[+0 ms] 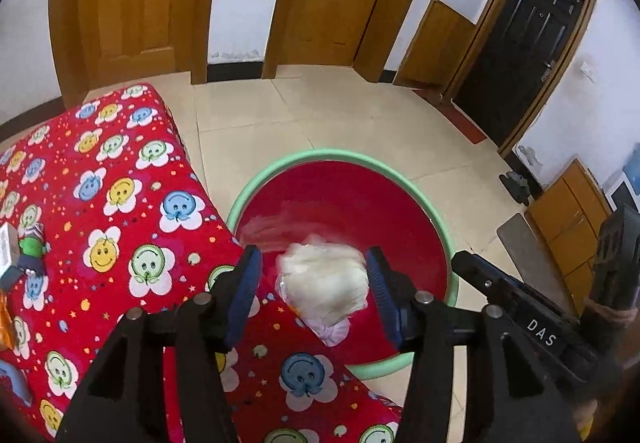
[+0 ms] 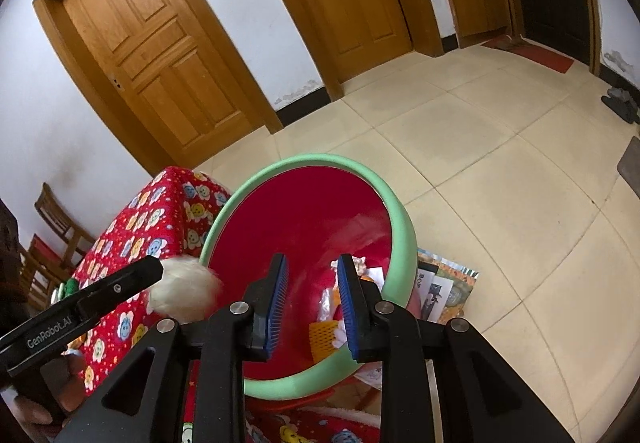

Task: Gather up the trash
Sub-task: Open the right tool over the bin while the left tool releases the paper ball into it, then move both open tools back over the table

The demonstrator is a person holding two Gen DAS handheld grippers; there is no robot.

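Note:
A white crumpled wad (image 1: 324, 279) shows blurred between the blue pads of my left gripper (image 1: 313, 252), whose jaws stand apart with a gap at the left pad. It hangs over the edge of the red flowered cover, just before the red bin with a green rim (image 1: 280, 163). In the right wrist view the wad (image 2: 184, 291) sits beside the left gripper's finger (image 2: 120, 283), by the bin's rim (image 2: 400, 219). My right gripper (image 2: 312, 259) is open over the bin's mouth with nothing between its pads. Inside the bin lie an orange foam net (image 2: 322, 339) and white scraps.
The red flowered cover (image 1: 120, 203) carries a green toy (image 1: 32, 245), a white box and an orange wrapper at its left edge. Printed sheets (image 2: 444, 291) lie on the tiled floor beside the bin. Wooden doors stand behind; chairs (image 2: 52, 219) stand far left.

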